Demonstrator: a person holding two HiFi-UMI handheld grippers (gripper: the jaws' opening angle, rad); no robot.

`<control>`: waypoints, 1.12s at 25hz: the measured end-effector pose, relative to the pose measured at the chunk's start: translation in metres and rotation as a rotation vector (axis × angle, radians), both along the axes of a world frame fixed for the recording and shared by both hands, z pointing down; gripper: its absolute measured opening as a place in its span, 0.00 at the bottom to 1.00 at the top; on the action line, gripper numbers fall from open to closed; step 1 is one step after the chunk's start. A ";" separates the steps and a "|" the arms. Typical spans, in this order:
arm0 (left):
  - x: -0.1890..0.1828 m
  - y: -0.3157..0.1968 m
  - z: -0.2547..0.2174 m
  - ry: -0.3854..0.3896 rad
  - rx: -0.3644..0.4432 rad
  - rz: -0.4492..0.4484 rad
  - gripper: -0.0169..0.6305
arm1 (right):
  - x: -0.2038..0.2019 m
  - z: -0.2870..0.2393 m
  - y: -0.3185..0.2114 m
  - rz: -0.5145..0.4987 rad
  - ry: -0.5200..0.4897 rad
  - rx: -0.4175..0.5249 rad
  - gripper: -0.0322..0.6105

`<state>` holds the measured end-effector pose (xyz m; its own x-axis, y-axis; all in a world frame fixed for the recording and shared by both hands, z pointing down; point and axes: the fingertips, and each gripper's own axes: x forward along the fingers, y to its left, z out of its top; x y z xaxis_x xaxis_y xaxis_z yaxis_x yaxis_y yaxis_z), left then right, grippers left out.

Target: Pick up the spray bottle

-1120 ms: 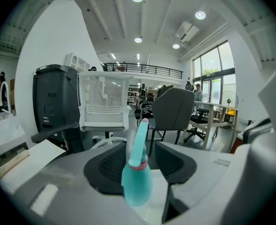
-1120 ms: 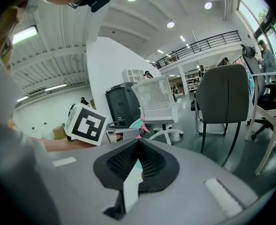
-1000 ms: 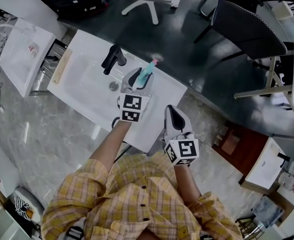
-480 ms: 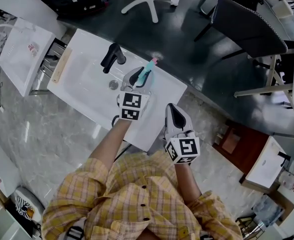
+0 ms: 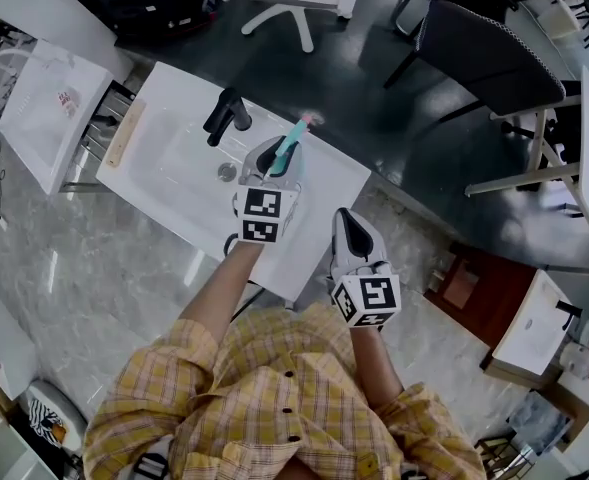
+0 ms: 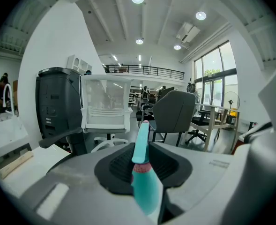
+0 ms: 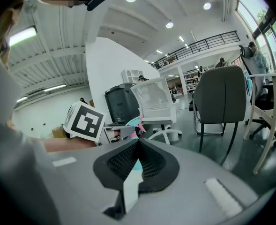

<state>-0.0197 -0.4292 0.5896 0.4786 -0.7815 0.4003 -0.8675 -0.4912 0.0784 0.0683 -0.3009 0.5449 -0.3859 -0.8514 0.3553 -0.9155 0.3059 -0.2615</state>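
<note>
The teal spray bottle with a pink nozzle stands on the white basin top, near its far edge. My left gripper reaches over the top and its jaws have just been closing on the bottle. In the left gripper view the bottle fills the gap of the left gripper, and both pads press on it. My right gripper hangs at the near right edge, shut and with nothing in it. The right gripper view shows this gripper with its tips together, and the bottle beyond.
A black faucet and a round drain lie left of the bottle. A wooden strip runs along the top's left end. A white cabinet stands at the left, a grey chair at the far right.
Both hands keep their places. The left jaws stand a little closer around the teal bottle than a second ago.
</note>
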 end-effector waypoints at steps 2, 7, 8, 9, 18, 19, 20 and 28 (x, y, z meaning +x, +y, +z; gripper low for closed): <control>0.000 0.003 -0.005 0.004 0.006 0.000 0.18 | 0.000 -0.003 0.003 0.002 0.001 0.004 0.05; 0.000 0.010 -0.025 0.036 0.029 -0.008 0.18 | 0.001 -0.014 0.008 0.010 0.002 0.025 0.05; -0.001 0.012 -0.030 0.040 0.035 -0.010 0.18 | 0.002 -0.016 0.009 0.011 0.004 0.028 0.05; -0.001 0.014 -0.035 0.043 0.041 -0.011 0.18 | 0.002 -0.018 0.010 0.012 0.006 0.032 0.05; -0.004 0.033 -0.071 0.047 0.100 0.005 0.18 | 0.003 -0.038 0.017 0.029 0.029 0.064 0.05; -0.005 0.036 -0.074 0.045 0.108 0.005 0.18 | 0.003 -0.041 0.018 0.030 0.031 0.070 0.05; -0.007 0.039 -0.077 0.044 0.116 0.003 0.18 | 0.003 -0.044 0.019 0.031 0.031 0.076 0.05; -0.024 0.062 -0.119 0.064 0.174 -0.017 0.18 | 0.003 -0.068 0.023 0.043 0.034 0.133 0.05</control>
